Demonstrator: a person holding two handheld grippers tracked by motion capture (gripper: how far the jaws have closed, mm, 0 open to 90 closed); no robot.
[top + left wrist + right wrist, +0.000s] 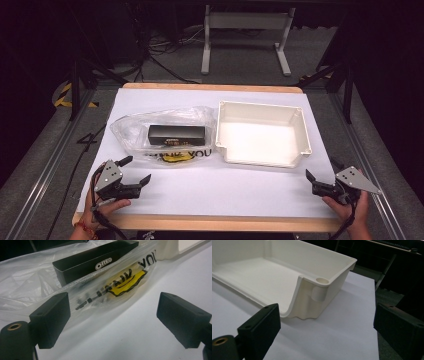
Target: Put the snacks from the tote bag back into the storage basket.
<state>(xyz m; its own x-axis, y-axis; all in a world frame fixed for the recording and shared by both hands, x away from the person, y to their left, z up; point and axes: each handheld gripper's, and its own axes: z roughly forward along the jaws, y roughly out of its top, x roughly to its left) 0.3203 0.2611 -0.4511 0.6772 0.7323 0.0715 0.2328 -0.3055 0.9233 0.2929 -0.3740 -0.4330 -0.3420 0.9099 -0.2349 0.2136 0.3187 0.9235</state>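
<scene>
- Plastic bag [165, 132]: clear, crinkled, printed THANK YOU over a yellow mark; lies on the surface at 11 o'clock from your left gripper [134, 171], near but untouched.
- Black box [176, 134]: Oreo-branded, lying flat inside the bag.
- Tray [300, 131]: cream, empty, just beside the bag at its 3 o'clock; 11 o'clock from your right gripper [321, 175].
- Left gripper: jaws spread wide, holding nothing, aimed at the bag's near edge.
- Right gripper: jaws spread wide, holding nothing, facing the tray's near corner.
- Handling advice: the step in hand looks like the approach to the bag. Bring your left jaws low onto a loose fold, pinch film only, not the box, and lift gently; thin film may slip or tear.
</scene>
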